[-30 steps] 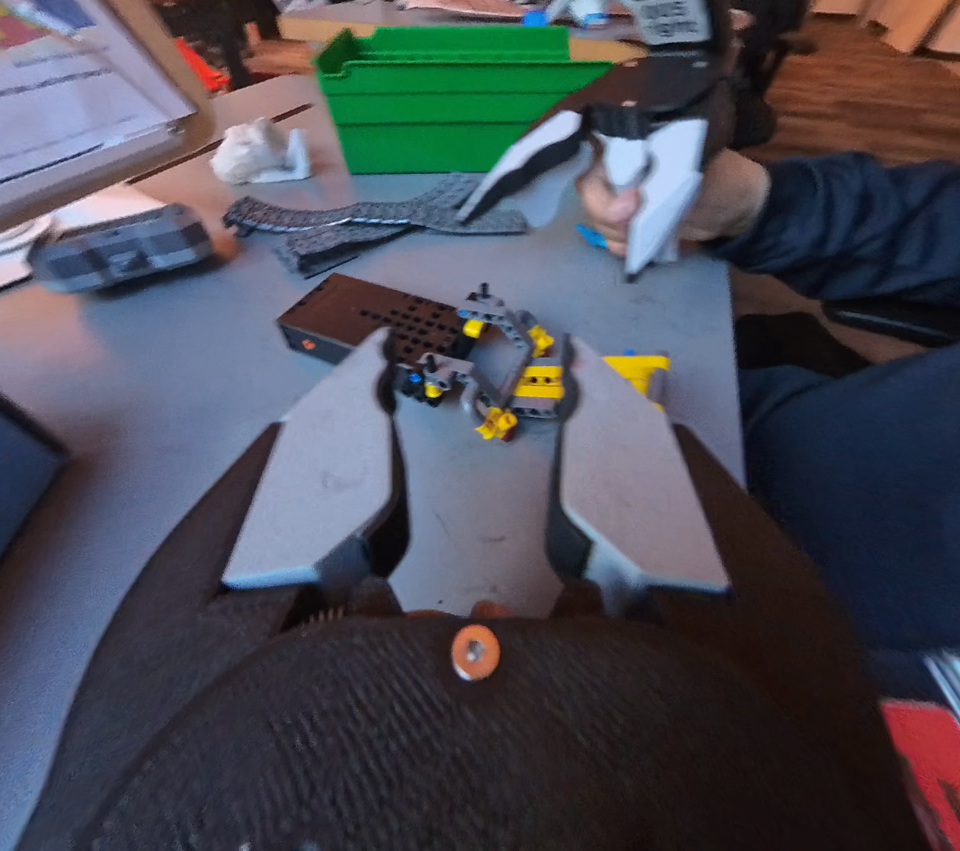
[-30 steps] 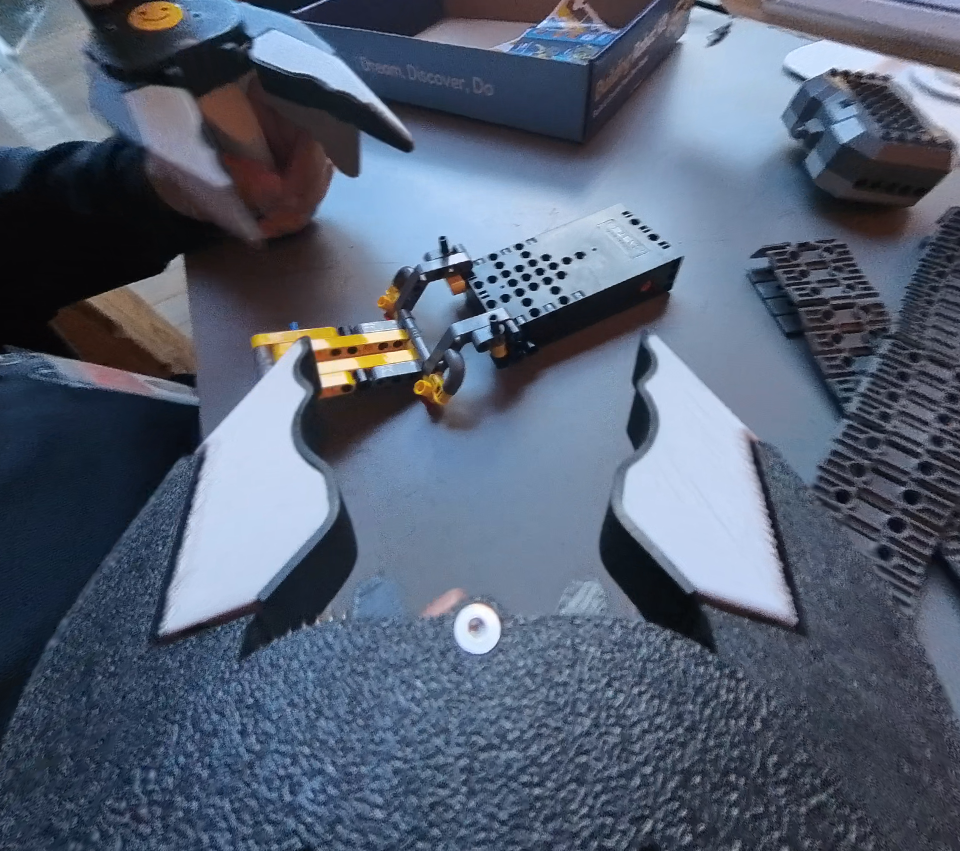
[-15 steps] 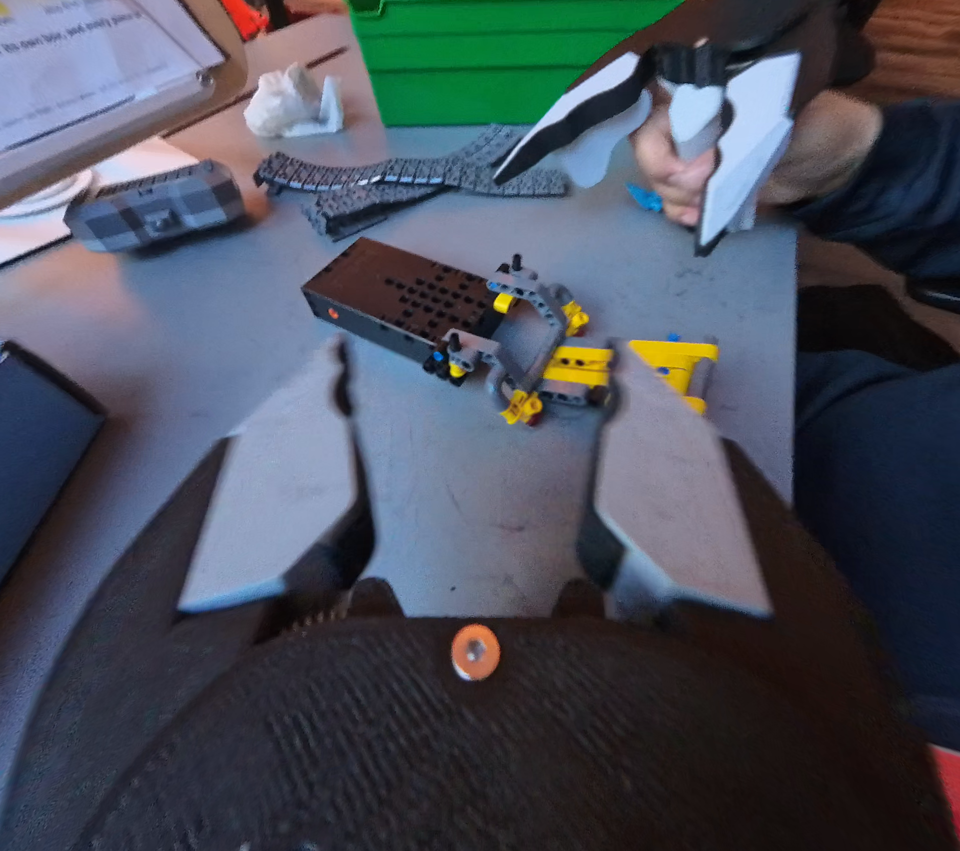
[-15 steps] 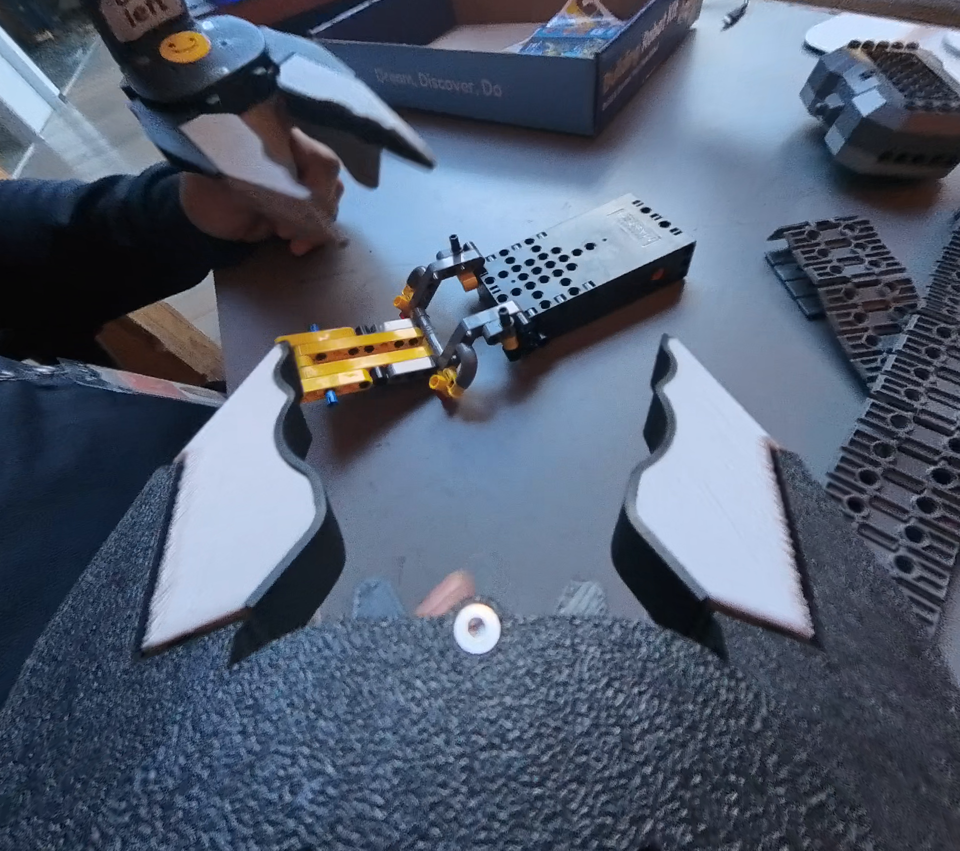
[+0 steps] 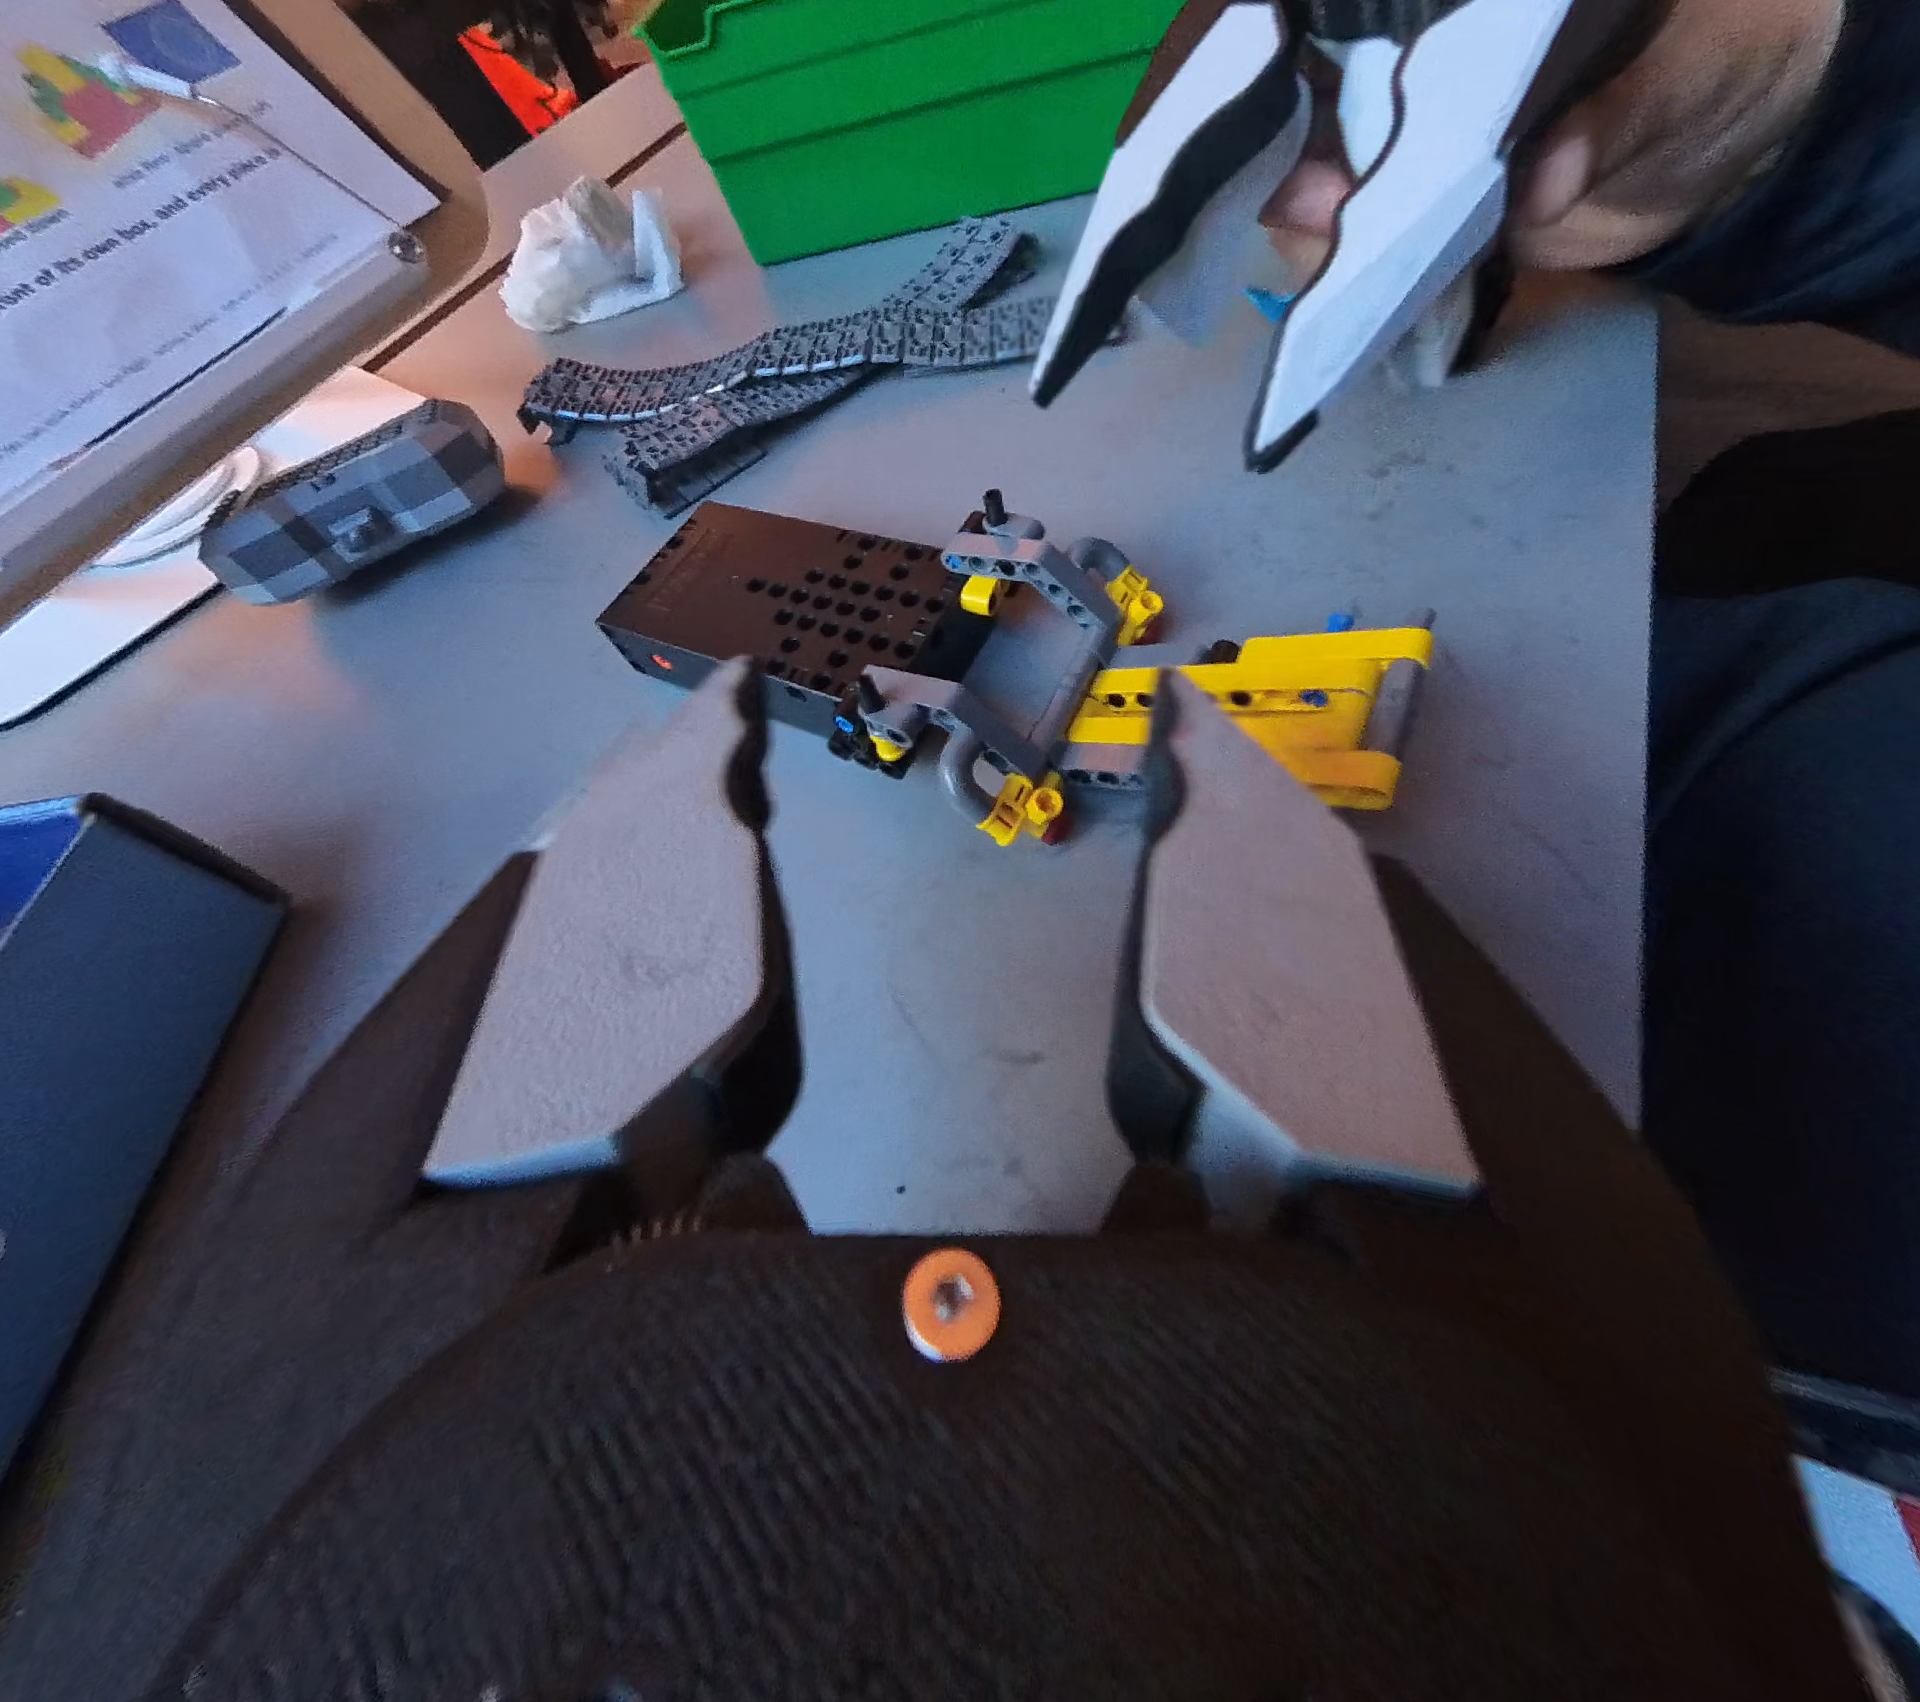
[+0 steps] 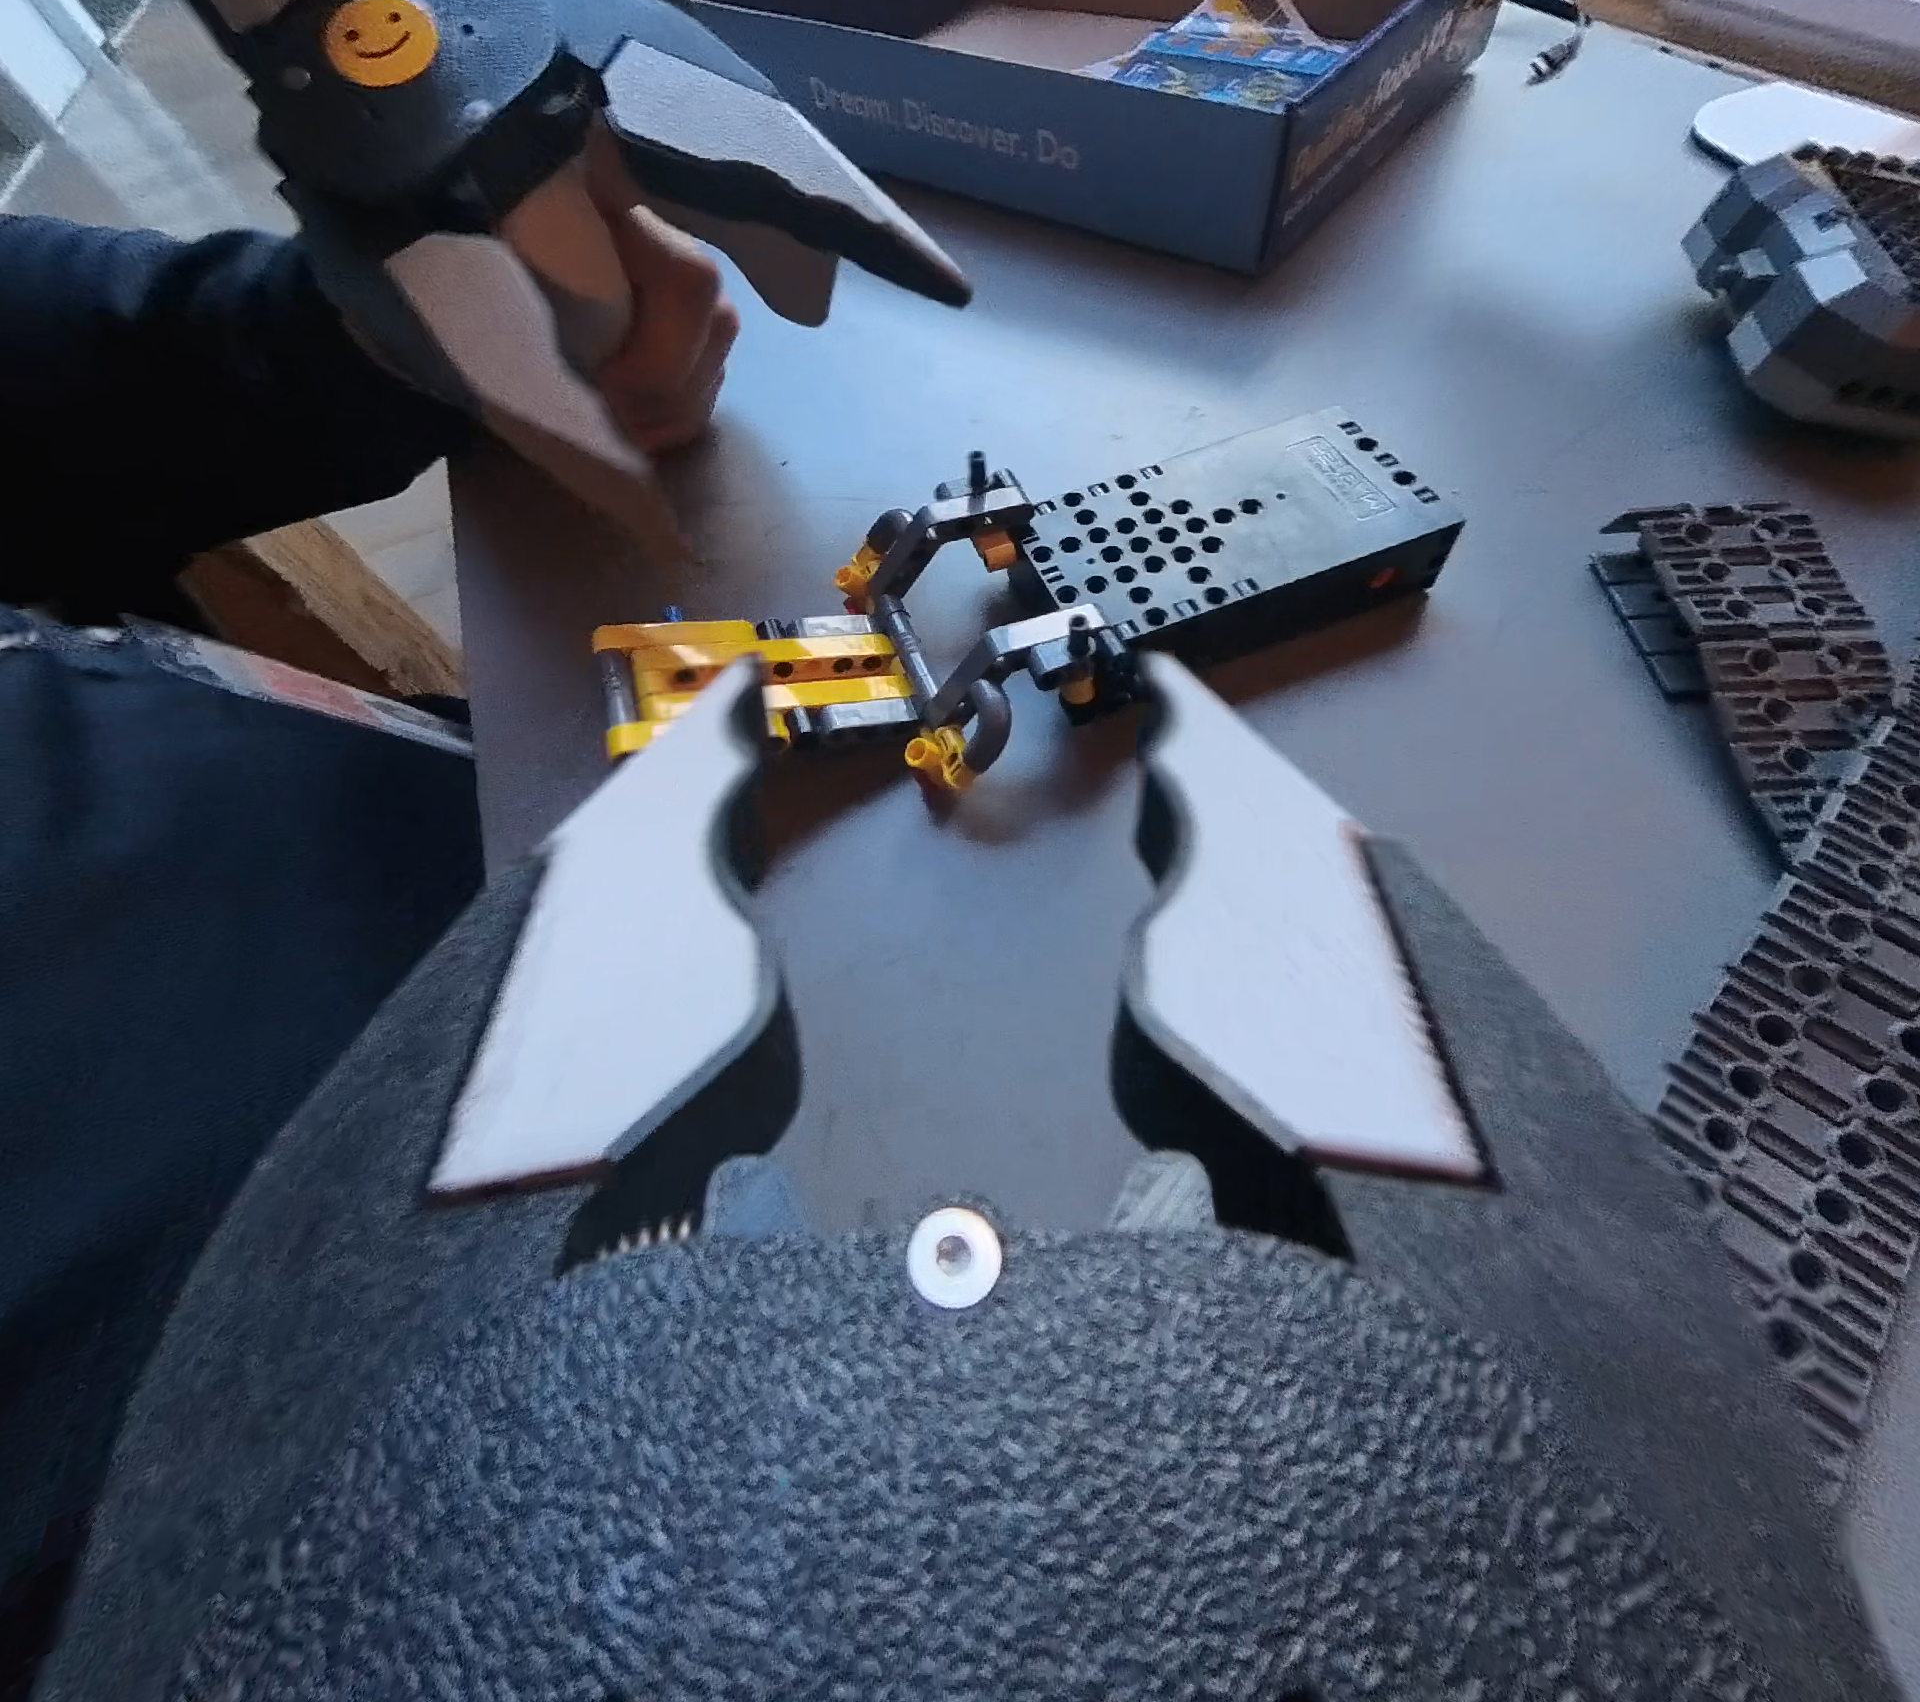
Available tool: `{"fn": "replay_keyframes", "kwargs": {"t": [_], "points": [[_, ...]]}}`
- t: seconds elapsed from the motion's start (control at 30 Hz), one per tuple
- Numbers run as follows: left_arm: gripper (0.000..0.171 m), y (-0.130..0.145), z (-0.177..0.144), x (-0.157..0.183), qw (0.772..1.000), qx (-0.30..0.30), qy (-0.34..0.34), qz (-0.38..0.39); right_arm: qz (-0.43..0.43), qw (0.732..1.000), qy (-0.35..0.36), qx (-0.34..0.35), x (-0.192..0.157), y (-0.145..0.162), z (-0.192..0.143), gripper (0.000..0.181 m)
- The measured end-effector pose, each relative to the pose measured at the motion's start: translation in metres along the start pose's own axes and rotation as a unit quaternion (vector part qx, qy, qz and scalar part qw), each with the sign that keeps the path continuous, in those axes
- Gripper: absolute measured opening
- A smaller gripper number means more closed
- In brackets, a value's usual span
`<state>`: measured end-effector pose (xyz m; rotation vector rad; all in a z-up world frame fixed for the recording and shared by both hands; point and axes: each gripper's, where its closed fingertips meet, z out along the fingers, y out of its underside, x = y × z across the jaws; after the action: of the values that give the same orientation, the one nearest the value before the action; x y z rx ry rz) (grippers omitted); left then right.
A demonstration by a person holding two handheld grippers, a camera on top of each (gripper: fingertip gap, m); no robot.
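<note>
A brick model lies flat on the grey table: a black perforated block joined by a grey frame to a yellow part. My left gripper is open and empty, with its tips just short of the model's near side. It also shows in the right wrist view, held above the table edge. My right gripper is open and empty, with its tips on either side of the grey frame, above it. In the left wrist view it hovers beyond the model.
A green bin, dark tread strips, a grey faceted piece and a white crumpled lump lie around. An open blue cardboard box stands behind. The table edge runs beside the yellow part. About 7 cm separates my right fingertips from the black perforated block. The left camera catches it too, in the left wrist view.
My right gripper's jaws have narrowed and it has come closer to the model. My left gripper drew back and opened a little wider. The model has not moved.
</note>
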<state>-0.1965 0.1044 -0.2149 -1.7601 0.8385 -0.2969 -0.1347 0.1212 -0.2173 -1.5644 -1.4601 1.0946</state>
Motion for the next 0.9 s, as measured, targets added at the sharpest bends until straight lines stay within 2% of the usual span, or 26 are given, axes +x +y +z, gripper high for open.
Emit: {"fn": "replay_keyframes", "kwargs": {"t": [0.03,0.07,0.13,0.17,0.23,0.33,0.4,0.47,0.53,0.57,0.67,0.73,0.8,0.87,0.9], "points": [[0.051,-0.002,-0.002,0.003,1.000,0.007,0.013,0.000,-0.015,1.000,-0.002,0.000,-0.002,0.000,-0.001,0.053],[0.042,-0.003,-0.004,0.006,1.000,0.014,0.025,0.004,-0.031,0.999,0.003,0.001,-0.003,-0.001,-0.001,0.050],[0.031,-0.003,-0.008,0.014,0.999,0.019,0.045,0.021,-0.076,0.997,0.010,0.013,-0.007,-0.004,-0.004,0.050],[0.032,0.000,-0.010,0.019,0.997,0.013,0.057,0.044,-0.103,0.995,-0.002,0.016,-0.016,-0.005,-0.005,0.049],[0.020,0.009,-0.011,0.025,0.993,-0.013,0.058,0.103,-0.161,0.986,-0.040,0.000,-0.038,0.002,-0.006,0.052],[0.030,0.011,-0.011,0.048,0.984,-0.038,0.093,0.148,-0.228,0.971,-0.061,-0.045,-0.059,0.022,-0.001,0.056],[0.025,0.009,-0.012,0.067,0.976,-0.041,0.130,0.168,-0.263,0.962,-0.040,-0.061,-0.062,0.028,0.007,0.054],[0.034,0.014,-0.012,0.080,0.969,-0.060,0.153,0.183,-0.299,0.952,-0.015,-0.060,-0.064,0.028,0.015,0.047],[0.035,0.016,-0.007,0.074,0.971,-0.069,0.123,0.193,-0.335,0.939,0.008,-0.073,-0.064,0.033,0.021,0.033],[0.041,0.017,-0.006,0.070,0.971,-0.072,0.111,0.199,-0.353,0.931,0.018,-0.086,-0.062,0.037,0.023,0.026],[0.039,0.013,-0.009,0.067,0.964,-0.061,0.095,0.240,-0.388,0.917,0.058,-0.075,-0.056,0.033,0.023,0.016],[0.034,0.010,-0.007,0.072,0.958,-0.051,0.084,0.269,-0.389,0.917,0.069,-0.057,-0.056,0.027,0.024,0.012],[0.044,0.018,0.001,0.077,0.953,-0.073,0.082,0.282,-0.391,0.916,0.073,-0.049,-0.058,0.025,0.026,0.010],[0.041,0.029,0.009,0.077,0.950,-0.097,0.074,0.288,-0.398,0.913,0.079,-0.047,-0.059,0.025,0.029,0.010],[0.033,0.028,0.011,0.073,0.950,-0.095,0.054,0.292,-0.400,0.911,0.081,-0.051,-0.060,0.026,0.029,0.010]]}}
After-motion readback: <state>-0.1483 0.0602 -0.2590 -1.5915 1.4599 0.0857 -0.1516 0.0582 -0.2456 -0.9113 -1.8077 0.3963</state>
